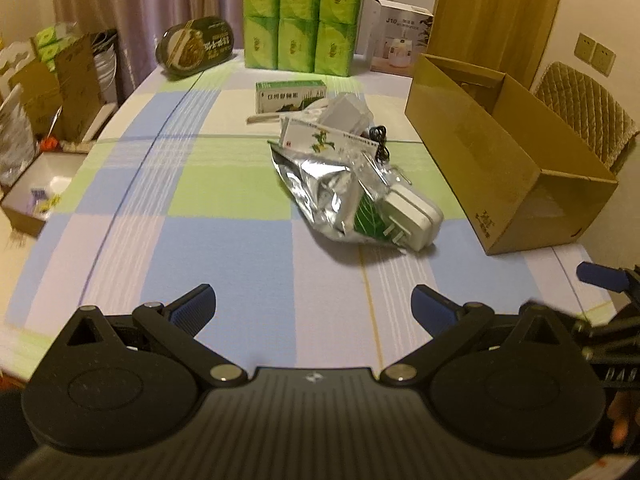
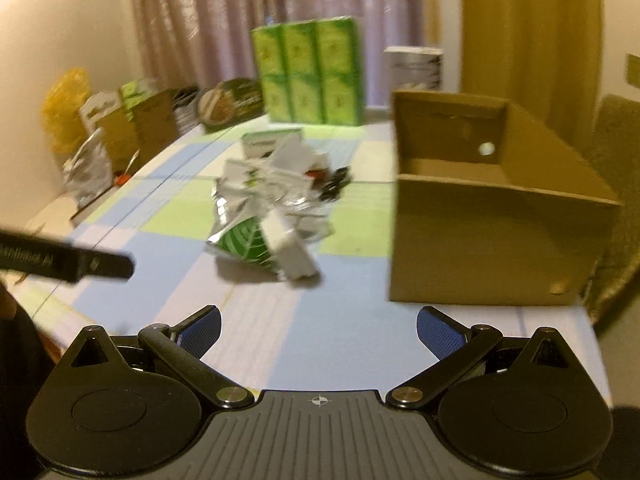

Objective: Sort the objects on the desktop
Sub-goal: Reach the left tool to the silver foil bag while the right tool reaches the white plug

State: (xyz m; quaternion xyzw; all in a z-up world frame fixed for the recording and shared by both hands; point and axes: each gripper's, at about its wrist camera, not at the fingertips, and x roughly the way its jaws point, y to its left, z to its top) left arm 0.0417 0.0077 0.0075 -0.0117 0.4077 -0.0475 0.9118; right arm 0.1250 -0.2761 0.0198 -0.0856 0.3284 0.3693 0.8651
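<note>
A heap of loose objects lies mid-table: a silver foil bag [image 1: 320, 184], a white plug adapter [image 1: 412, 216], a white medicine box with a plant picture [image 1: 320, 138], a black cable [image 1: 378, 138] and a green-white box [image 1: 294, 96]. An open cardboard box [image 1: 508, 160] stands to their right. My left gripper [image 1: 314, 304] is open and empty, well short of the heap. My right gripper [image 2: 318, 328] is open and empty, near the table's front edge. The right wrist view is blurred; it shows the heap with the adapter [image 2: 292, 252] and the cardboard box [image 2: 496, 236].
A pack of green tissue packets [image 1: 302, 16], a dark oval tin [image 1: 196, 46] and a white carton [image 1: 400, 36] stand at the table's far end. Boxes and bags crowd the floor at left [image 1: 44, 120]. A padded chair [image 1: 584, 116] stands behind the cardboard box.
</note>
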